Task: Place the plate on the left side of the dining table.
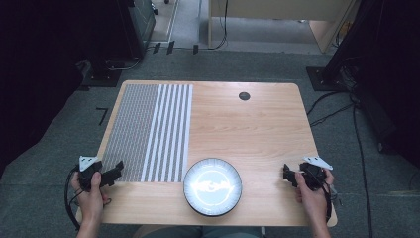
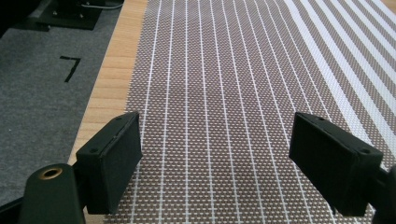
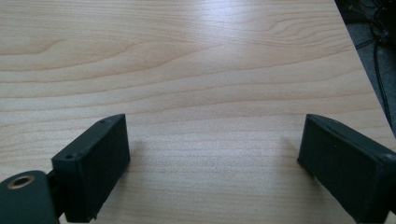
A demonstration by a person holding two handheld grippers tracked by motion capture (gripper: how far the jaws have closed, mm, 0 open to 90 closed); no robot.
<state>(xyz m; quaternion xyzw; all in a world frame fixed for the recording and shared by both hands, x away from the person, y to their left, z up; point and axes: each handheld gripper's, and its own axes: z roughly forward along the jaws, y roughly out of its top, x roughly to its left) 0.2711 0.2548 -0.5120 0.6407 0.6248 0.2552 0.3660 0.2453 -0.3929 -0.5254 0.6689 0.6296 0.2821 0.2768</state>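
Observation:
A woven grey and white striped placemat (image 1: 148, 131) covers the left part of the wooden table (image 1: 247, 129). A round dark-rimmed plate (image 1: 213, 187) with a shiny pale centre sits at the front middle. My left gripper (image 1: 113, 173) rests at the mat's front left corner, open, nothing between its jaws; in the left gripper view it (image 2: 215, 158) hovers over the placemat (image 2: 224, 93). My right gripper (image 1: 289, 174) is at the front right, open and empty; in the right gripper view it (image 3: 212, 163) looks over bare table (image 3: 201, 70).
A small dark round grommet (image 1: 244, 96) sits in the table near its far edge. Grey carpet (image 1: 49, 148) surrounds the table, with cables (image 1: 356, 129) on the right and black stands at the back. The table's left edge (image 2: 107, 84) runs beside the mat.

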